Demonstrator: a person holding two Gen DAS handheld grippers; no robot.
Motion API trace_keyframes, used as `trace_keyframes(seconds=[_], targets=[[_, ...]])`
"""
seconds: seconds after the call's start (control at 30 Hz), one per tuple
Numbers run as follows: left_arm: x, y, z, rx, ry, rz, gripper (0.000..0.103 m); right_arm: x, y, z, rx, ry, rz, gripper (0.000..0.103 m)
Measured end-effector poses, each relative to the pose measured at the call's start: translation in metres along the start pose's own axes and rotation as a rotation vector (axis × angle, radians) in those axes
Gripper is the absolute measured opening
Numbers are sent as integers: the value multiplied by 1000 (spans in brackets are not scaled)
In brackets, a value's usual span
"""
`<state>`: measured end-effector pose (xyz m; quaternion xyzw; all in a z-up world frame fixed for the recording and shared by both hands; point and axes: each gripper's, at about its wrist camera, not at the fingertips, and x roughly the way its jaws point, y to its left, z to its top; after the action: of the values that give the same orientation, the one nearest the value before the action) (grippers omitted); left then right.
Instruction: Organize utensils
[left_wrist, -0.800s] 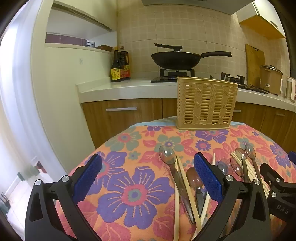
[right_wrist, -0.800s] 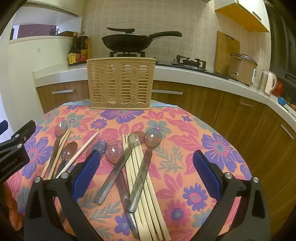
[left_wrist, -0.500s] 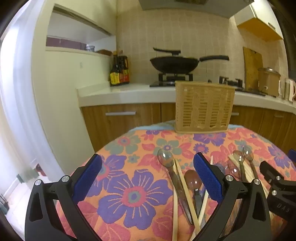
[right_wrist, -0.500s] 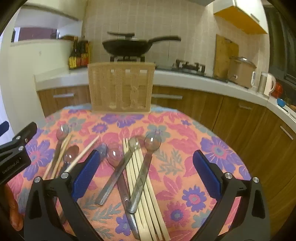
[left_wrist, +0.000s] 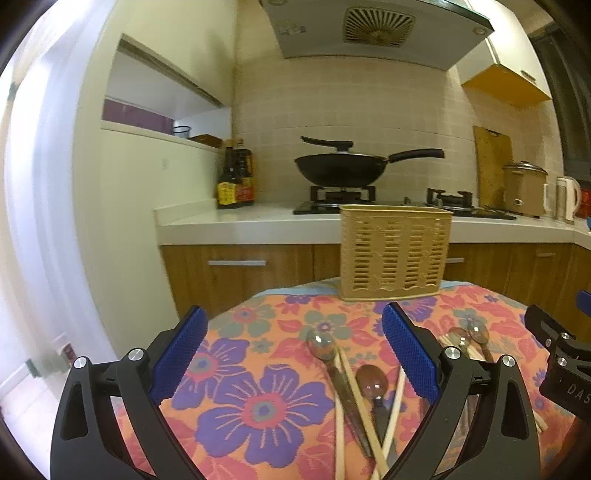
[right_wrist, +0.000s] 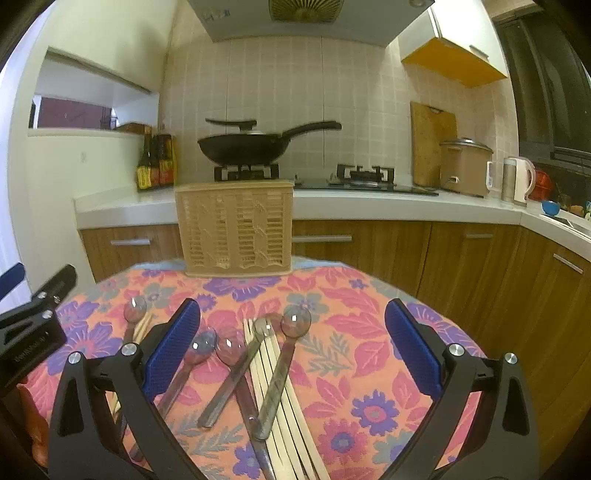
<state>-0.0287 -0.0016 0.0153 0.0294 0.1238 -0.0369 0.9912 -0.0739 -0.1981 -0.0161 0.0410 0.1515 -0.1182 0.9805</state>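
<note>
On the surface before me lie spoons and chopsticks, a spoon across the chopstick bundle. More spoons lie to their left. The utensil basket stands behind them at the far edge; behind it, the kitchen counter carries a wok.

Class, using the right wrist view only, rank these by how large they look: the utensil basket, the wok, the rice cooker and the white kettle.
1. Utensil basket, nearest the camera, so favoured.
2. Wok.
3. Rice cooker.
4. White kettle.
</note>
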Motion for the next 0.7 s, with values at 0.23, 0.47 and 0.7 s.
trace_keyframes(seconds=[0.23,0.47,0.7], targets=[[5,2,-2,-12,36,-12,95,8,4,-3,-26,59,-5,95],[1,0,-2,-6,22,-8,95,10,5,-5,-36,70,0,95],[1,1,-1,-11,27,-8,95,12,7,-6,-43,85,4,95]])
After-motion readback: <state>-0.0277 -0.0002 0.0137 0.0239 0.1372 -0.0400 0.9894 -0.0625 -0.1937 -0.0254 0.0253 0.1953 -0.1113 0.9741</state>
